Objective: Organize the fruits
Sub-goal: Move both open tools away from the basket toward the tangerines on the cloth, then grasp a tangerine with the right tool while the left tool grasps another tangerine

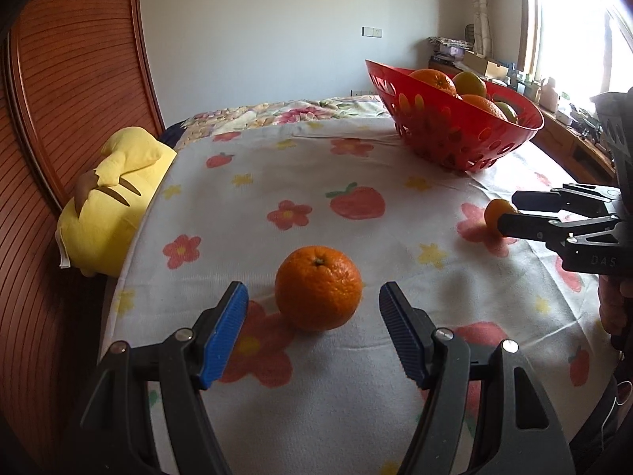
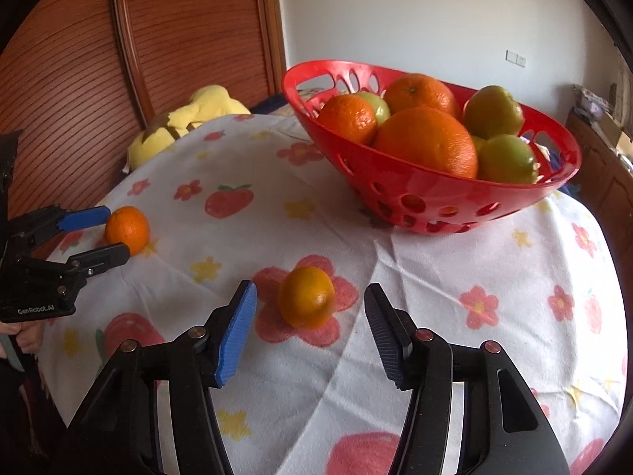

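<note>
An orange [image 1: 318, 288] lies on the flowered cloth [image 1: 277, 182] just beyond my left gripper [image 1: 312, 297], which is open with a finger on each side of it, not touching. A smaller orange [image 2: 306, 296] lies just beyond my right gripper [image 2: 310, 297], also open and apart from it. A red perforated basket [image 2: 427, 194] at the back holds several oranges and green fruits. In the right wrist view the left gripper [image 2: 112, 233] flanks its orange [image 2: 127, 229]. In the left wrist view the right gripper [image 1: 510, 211] flanks the smaller orange [image 1: 496, 215].
A yellow plush toy [image 1: 114, 194] lies off the cloth's left edge against a wooden slatted headboard [image 1: 59, 118]. A bright window and cluttered wooden cabinet [image 1: 573, 138] stand at the right. The cloth drops off at its left and near edges.
</note>
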Tool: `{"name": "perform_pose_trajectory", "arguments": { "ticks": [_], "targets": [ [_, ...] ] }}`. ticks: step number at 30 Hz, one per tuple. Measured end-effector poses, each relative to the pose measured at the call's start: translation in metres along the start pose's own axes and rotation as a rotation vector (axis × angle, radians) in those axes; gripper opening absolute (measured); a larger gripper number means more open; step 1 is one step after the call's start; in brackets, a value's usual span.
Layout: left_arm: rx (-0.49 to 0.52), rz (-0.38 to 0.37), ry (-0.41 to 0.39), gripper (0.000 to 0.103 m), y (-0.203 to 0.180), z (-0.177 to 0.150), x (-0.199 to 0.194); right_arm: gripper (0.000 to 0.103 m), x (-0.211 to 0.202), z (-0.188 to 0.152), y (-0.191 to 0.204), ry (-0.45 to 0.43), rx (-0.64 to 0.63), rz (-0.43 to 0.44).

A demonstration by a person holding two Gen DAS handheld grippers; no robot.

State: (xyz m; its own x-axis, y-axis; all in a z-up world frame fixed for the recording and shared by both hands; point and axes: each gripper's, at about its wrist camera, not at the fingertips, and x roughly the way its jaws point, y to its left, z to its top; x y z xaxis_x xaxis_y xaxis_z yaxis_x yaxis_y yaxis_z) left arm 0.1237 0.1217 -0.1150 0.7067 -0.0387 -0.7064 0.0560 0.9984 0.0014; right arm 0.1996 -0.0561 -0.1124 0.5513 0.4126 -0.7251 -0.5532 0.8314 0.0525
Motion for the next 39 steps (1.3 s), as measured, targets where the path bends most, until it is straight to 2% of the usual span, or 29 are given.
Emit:
{"name": "perform_pose_trajectory", "arguments": {
  "ticks": [6,10,12,18,29,35,38,39],
  "targets": [
    [-0.005,-0.007,0.006,0.07,0.001,0.003,0.003,0.051,0.012,0.001,-0.003,0.036,0.016,0.004],
    [-0.012,-0.012,0.012,0.07,0.002,0.004,0.006,0.041,0.015,0.001,-0.004,0.056,0.01,0.006],
    [-0.015,-0.011,0.02,0.07,0.002,0.004,0.008,0.032,0.016,0.0,-0.003,0.066,0.006,0.02],
    [-0.019,-0.008,0.035,0.07,0.002,0.003,0.011,0.032,0.009,-0.004,0.002,0.049,-0.012,0.024],
    [-0.028,-0.008,0.022,0.068,0.003,0.004,0.009,0.032,-0.033,-0.032,-0.012,-0.007,0.027,0.014],
    [-0.032,-0.006,0.032,0.058,0.003,0.006,0.011,0.032,-0.046,-0.046,-0.018,-0.02,0.029,-0.009],
    [-0.041,-0.008,0.04,0.046,0.003,0.008,0.013,0.032,-0.049,-0.051,-0.021,-0.021,0.034,-0.009],
    [-0.04,-0.013,0.044,0.046,0.002,0.008,0.013,0.032,-0.049,-0.052,-0.021,-0.02,0.037,-0.008]
  ]
}}
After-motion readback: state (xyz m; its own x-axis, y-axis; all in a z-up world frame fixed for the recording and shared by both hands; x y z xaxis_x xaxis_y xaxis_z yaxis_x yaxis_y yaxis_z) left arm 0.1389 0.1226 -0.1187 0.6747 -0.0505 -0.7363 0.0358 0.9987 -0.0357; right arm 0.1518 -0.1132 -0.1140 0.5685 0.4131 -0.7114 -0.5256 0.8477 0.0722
